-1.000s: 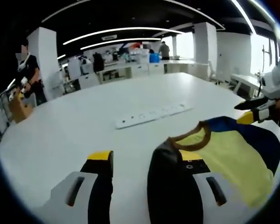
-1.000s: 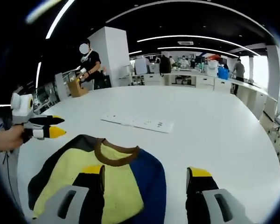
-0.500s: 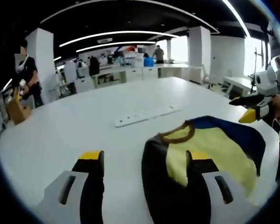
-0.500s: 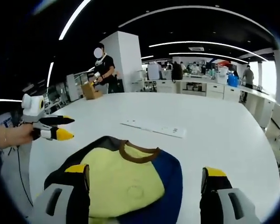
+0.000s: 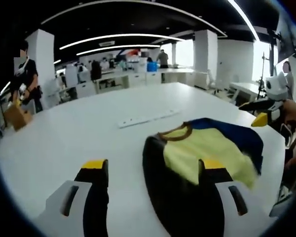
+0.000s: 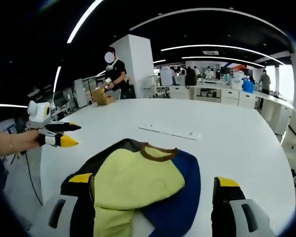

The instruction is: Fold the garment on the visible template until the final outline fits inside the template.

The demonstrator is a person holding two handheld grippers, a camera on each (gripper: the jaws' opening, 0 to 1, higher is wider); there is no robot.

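Open-plan office; white round table (image 6: 246,143) carries a power strip (image 6: 170,132) and the garment (image 6: 138,180). Since a second ago I have pulled both grippers back and the garment has bunched, its yellow panel now rumpled over the navy. Left gripper (image 5: 153,170) and right gripper (image 6: 153,185) both stand with jaws spread, holding nothing. I see no template outline; folding looks unfinished.

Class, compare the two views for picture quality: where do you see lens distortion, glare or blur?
Left gripper view: the ceiling light strips bow into arcs, the windows are blown out white, and the garment looks soft near the frame's lower edge. Right gripper view: the same curved ceiling lines, with the white table evenly lit and nearly shadowless.
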